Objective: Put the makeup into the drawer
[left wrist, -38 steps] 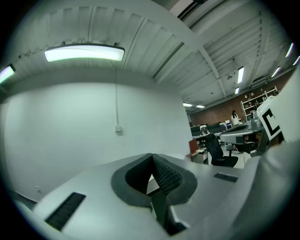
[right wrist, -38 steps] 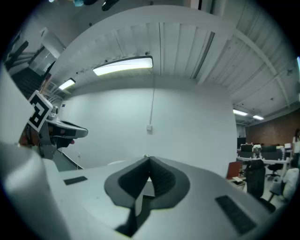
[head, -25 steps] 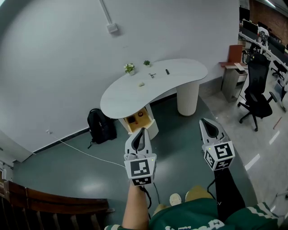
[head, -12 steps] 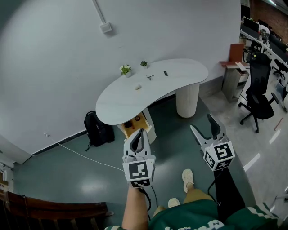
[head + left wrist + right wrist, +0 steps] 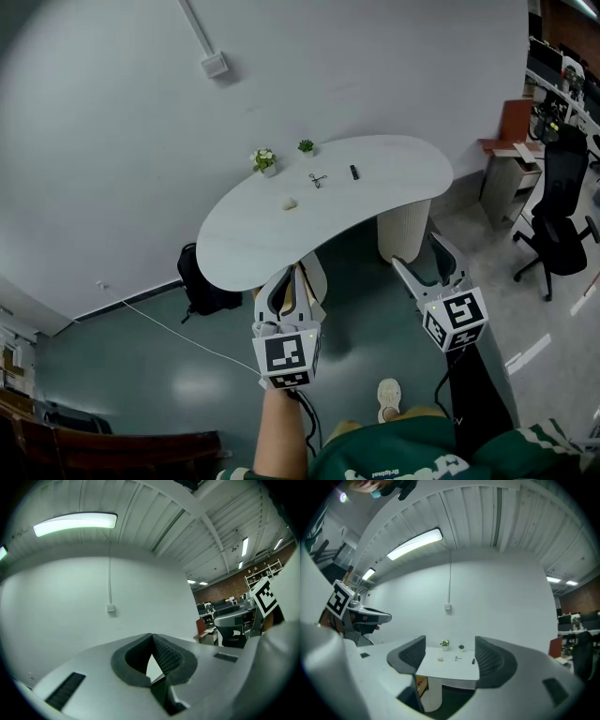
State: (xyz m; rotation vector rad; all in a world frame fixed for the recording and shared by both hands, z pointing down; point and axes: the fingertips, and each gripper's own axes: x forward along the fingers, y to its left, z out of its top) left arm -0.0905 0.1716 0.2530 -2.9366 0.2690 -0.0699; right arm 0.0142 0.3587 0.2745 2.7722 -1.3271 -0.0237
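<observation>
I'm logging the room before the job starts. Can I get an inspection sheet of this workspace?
Surface: white curved table, mostly bare.
Job's things: pale small item, metal tool and dark stick on the table, too small to identify. A yellowish opening under the table, only partly seen.
Clutter: flowering plant and green plant at the table's far edge.
Grippers: left gripper shut, empty; right gripper open, empty; both short of the table.
Cables: white cable across the floor.
Surroundings: black backpack by the wall, office chair at right.
</observation>
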